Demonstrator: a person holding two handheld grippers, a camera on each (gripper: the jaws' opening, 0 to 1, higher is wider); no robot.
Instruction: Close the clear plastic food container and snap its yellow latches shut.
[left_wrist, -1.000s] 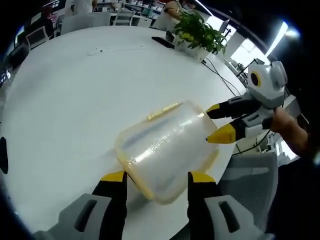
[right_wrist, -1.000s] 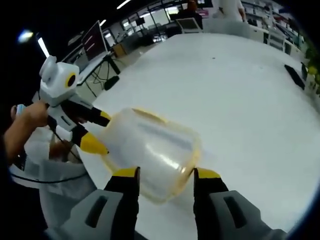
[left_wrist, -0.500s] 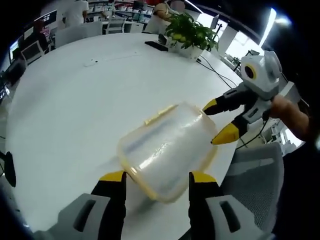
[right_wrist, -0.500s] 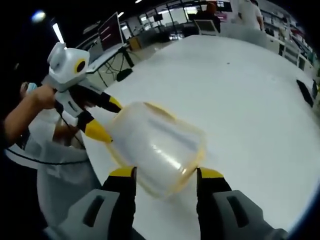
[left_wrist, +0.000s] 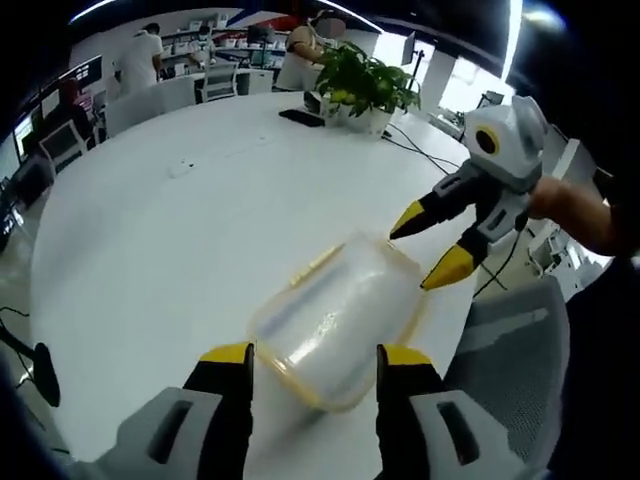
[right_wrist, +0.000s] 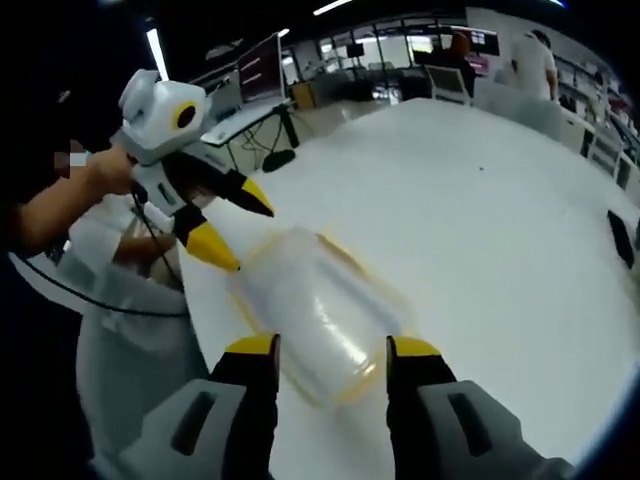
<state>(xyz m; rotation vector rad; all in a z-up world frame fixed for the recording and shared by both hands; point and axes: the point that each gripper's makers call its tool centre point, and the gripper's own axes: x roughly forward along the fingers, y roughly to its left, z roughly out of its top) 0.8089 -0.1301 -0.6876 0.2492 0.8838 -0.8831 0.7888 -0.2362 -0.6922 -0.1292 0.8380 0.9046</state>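
The clear plastic container (left_wrist: 335, 318) lies on the white table (left_wrist: 180, 230) with its lid on, yellow rim all round. A yellow latch (left_wrist: 314, 264) shows along its far long side. My left gripper (left_wrist: 313, 356) is open, hovering over the container's near end without gripping it. My right gripper (left_wrist: 424, 248) is open too, held in a hand at the right, its yellow tips just off the container's far end. In the right gripper view the container (right_wrist: 318, 316) sits ahead of the open right gripper (right_wrist: 330, 347), and the left gripper (right_wrist: 244, 234) hangs above its far left end.
A potted plant (left_wrist: 365, 80) and a dark phone (left_wrist: 300, 117) stand at the table's far side, with chairs and people behind. A grey chair (left_wrist: 510, 345) is at the table edge close to the container. A monitor (right_wrist: 262, 68) stands beyond the table.
Both grippers have drawn up and back from the container. The right gripper's tips, earlier against the container's end, are now apart from it. The container still lies on the table.
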